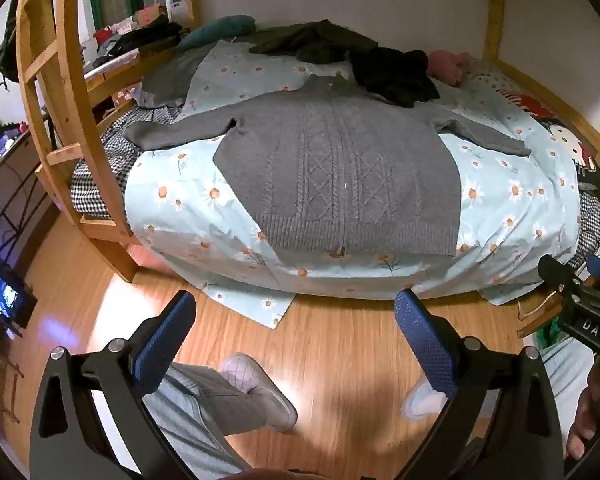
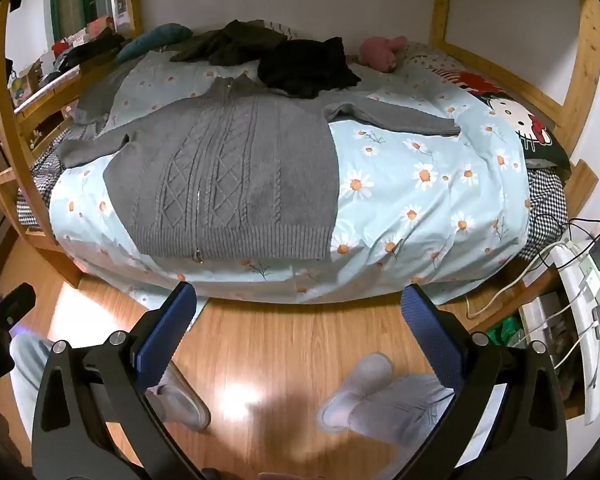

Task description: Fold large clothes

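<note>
grey sweater spread flat on the bed, both grippers wide

a bed (image 1: 512, 216) with a daisy-print cover is seen under a wooden bunk frame (image 1: 56, 92). a grey cable-knit sweater (image 1: 340, 168) is laid flat across its middle, hem at the near edge, sleeves spread toward the side edges. dark clothes (image 1: 392, 72) are piled at the far edge, touching its collar. the left gripper (image 1: 296, 340) and right gripper (image 2: 298, 328) are held wide apart over the wooden floor (image 2: 292, 332), short of the bed, nothing gripped.
</note>
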